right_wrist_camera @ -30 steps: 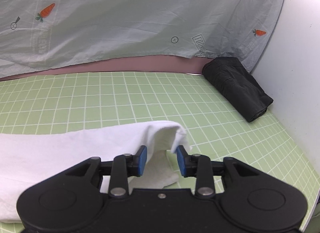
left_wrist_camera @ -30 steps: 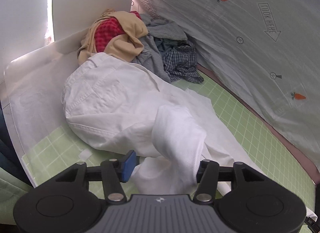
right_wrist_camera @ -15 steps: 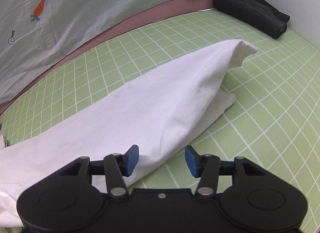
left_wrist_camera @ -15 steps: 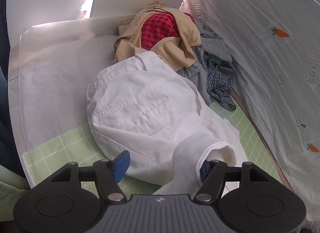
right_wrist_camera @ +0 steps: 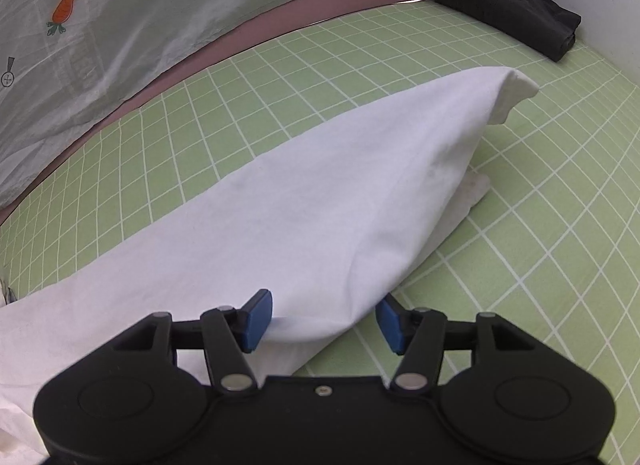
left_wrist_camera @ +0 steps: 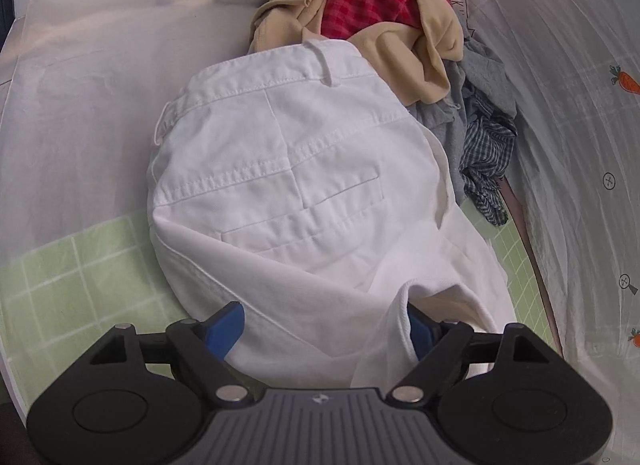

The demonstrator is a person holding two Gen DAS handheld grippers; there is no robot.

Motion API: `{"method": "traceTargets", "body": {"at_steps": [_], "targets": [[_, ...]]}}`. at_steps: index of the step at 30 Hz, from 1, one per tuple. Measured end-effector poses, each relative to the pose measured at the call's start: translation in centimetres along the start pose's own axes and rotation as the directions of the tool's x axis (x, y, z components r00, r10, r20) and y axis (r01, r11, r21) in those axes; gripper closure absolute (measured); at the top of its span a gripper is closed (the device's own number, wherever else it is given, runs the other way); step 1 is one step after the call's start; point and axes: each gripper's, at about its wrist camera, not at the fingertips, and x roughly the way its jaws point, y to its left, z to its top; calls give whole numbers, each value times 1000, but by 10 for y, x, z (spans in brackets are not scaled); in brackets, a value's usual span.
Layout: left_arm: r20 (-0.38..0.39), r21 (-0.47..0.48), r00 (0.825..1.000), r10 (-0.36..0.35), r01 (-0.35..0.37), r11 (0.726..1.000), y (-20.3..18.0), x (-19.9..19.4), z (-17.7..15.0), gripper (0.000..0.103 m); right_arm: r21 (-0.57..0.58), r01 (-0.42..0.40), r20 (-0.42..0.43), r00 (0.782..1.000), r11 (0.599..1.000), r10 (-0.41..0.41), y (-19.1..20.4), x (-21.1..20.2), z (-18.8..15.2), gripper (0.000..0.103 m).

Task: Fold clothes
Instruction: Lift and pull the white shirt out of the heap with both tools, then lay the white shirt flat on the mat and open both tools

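Green grid mat (right_wrist_camera: 520,225) carries white trousers (left_wrist_camera: 280,185). I note right gripper (right_wrist_camera: 324,319) has let hem go, jaws wide; left gripper (left_wrist_camera: 324,329) wide too, straddling leg. Legs stacked; cross-fold likely next.

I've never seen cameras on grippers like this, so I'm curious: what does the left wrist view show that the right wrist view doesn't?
Only the left wrist view shows the pile of unfolded clothes and the waistband and back pocket of the white trousers, with the left gripper open. Only the right shows the folded black garment, a trouser leg, and the open right gripper. Both show the green grid mat and carrot-print sheet.
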Motion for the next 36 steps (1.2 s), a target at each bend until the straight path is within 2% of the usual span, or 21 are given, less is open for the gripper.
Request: {"method": "traceTargets", "body": {"at_steps": [5,7,10,11,12,13,14,15,17,21,25,29,32,36], "targets": [[-66,-50,998,-4,1,999,1,23,0,15,65,-17,-28,999,998,19,-5,6,2,41],[-75,-43,997,4,-7,999,-2,27,-2,16,97,-22,-44,999,995,26,-7,10,3,38],[-58,26,997,43,-42,999,-12,25,-9,30,121,-33,-55,998,992,40,-10,14,4,36],[-57,49,997,53,-50,998,-16,23,-11,41,129,-36,-58,997,991,44,-11,15,4,38],[-56,71,996,62,-58,996,-21,22,-14,51,121,-43,-53,997,992,50,-11,15,4,43],[-57,94,996,72,-66,993,-25,20,-16,55,110,-50,-48,997,993,56,-12,15,4,48],[-60,118,995,80,-72,990,-29,18,-19,62,90,-46,-45,998,995,50,-12,15,5,60],[-64,142,994,86,-76,987,-33,17,-23,68,72,-43,-40,998,996,46,-14,14,6,67],[-76,185,992,98,-82,979,-42,15,-31,71,84,-45,-21,999,996,47,-22,12,8,88],[-70,270,993,90,-68,961,-62,-4,-58,81,114,-3,37,999,993,-1,-47,3,21,98],[-139,378,989,44,12,926,-94,-17,-112,82,77,76,123,989,994,-85,-82,-6,42,98],[-224,474,975,5,105,874,-128,-28,-168,82,89,164,187,966,982,-178,-131,-9,67,99],[-302,496,953,-23,178,850,-149,-27,-206,81,144,241,216,939,960,-268,-177,-9,92,99],[-385,490,920,-68,267,830,-169,-27,-238,70,169,339,243,896,926,-372,-231,-12,120,99]]}}
